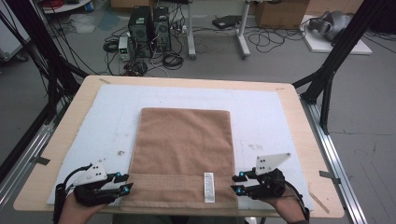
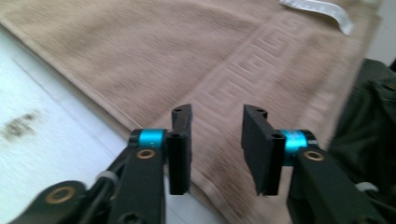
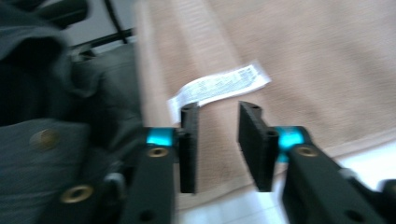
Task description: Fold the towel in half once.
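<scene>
My left gripper (image 1: 125,182) sits at the near left corner of the brown towel (image 1: 184,144), its jaws spread with nothing pinched; in the left gripper view (image 2: 216,140) the towel's corner lies flat under the gap. My right gripper (image 1: 237,184) is at the near right corner, its jaws likewise apart and empty, the towel's edge below them (image 3: 218,140). The towel is folded into an upright rectangle, lying flat on the white mat (image 1: 112,121) in the middle of the table (image 1: 299,116), its near edge at the table's front. Its surface is soft terry, with a woven band of angular key pattern (image 2: 261,60) running along the near hem. A white printed label (image 1: 209,187) lies flat on that band, nearer my right gripper. The mat is scuffed, with a dark smudge (image 1: 120,153) left of the towel. The table is pale wood with rounded corners.
</scene>
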Available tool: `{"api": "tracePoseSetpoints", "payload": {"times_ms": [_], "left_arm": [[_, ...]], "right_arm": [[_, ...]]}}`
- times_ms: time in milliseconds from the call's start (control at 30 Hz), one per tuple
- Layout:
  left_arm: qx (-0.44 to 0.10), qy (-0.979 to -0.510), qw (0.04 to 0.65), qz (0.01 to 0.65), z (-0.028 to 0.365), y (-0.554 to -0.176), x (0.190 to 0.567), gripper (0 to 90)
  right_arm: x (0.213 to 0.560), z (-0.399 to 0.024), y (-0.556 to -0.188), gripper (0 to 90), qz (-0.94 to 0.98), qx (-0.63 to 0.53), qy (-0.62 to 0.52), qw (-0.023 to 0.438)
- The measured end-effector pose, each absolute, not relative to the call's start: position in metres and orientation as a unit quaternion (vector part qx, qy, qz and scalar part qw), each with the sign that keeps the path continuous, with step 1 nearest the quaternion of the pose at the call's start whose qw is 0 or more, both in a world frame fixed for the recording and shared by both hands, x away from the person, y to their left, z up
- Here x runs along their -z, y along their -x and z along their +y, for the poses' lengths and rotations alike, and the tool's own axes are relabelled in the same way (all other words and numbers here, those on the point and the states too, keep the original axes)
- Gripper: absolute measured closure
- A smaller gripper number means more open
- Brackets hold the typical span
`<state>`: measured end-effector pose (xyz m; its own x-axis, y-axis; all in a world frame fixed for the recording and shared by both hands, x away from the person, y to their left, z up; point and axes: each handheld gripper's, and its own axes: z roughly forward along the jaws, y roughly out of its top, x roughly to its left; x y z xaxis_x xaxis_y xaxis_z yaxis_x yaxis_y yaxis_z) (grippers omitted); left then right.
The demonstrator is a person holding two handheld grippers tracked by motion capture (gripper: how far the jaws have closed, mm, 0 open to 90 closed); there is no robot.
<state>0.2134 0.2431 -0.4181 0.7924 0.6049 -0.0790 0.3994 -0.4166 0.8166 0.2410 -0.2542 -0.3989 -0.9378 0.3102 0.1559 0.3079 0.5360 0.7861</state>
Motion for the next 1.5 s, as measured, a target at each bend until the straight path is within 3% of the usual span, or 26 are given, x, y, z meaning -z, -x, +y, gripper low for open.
{"api": "tracePoseSetpoints", "payload": {"times_ms": [133,433,600,733,800,933,1100,1167,1267,1367,1400,1433,1500], "left_arm": [[-0.115,-0.827,0.453,0.311,0.237,-0.233,0.419,52.4],[-0.135,-0.817,0.452,0.331,0.226,-0.279,0.417,48.0],[-0.167,-0.799,0.455,0.355,0.224,-0.308,0.417,48.3],[-0.164,-0.780,0.458,0.394,0.223,-0.340,0.416,59.4],[-0.194,-0.776,0.444,0.403,0.222,-0.356,0.416,58.7],[-0.186,-0.750,0.454,0.445,0.227,-0.393,0.421,58.4],[-0.175,-0.742,0.418,0.494,0.229,-0.426,0.439,56.8],[-0.163,-0.737,0.406,0.515,0.229,-0.434,0.445,50.0],[-0.162,-0.728,0.414,0.522,0.230,-0.437,0.449,50.1],[-0.163,-0.736,0.412,0.511,0.227,-0.437,0.449,67.9],[-0.161,-0.735,0.414,0.513,0.226,-0.437,0.449,78.3],[-0.164,-0.733,0.414,0.514,0.224,-0.437,0.449,82.0],[-0.165,-0.731,0.414,0.516,0.225,-0.438,0.448,85.6]], "right_arm": [[0.398,-0.249,-0.262,58.6,0.877,-0.440,-0.191,0.021],[0.395,-0.242,-0.320,54.1,0.877,-0.414,-0.235,0.068],[0.398,-0.243,-0.354,50.6,0.865,-0.413,-0.271,0.091],[0.401,-0.240,-0.383,51.8,0.862,-0.396,-0.297,0.112],[0.401,-0.238,-0.399,51.6,0.863,-0.389,-0.301,0.117],[0.400,-0.236,-0.429,49.8,0.859,-0.372,-0.323,0.141],[0.405,-0.234,-0.454,48.4,0.854,-0.363,-0.346,0.137],[0.411,-0.231,-0.461,48.0,0.854,-0.358,-0.354,0.134],[0.424,-0.230,-0.468,45.4,0.854,-0.337,-0.378,0.119],[0.436,-0.228,-0.471,57.0,0.849,-0.339,-0.396,0.083],[0.437,-0.227,-0.470,66.7,0.845,-0.345,-0.400,0.086],[0.437,-0.227,-0.471,79.5,0.843,-0.357,-0.397,0.066],[0.435,-0.225,-0.471,82.7,0.842,-0.357,-0.397,0.073]]}}
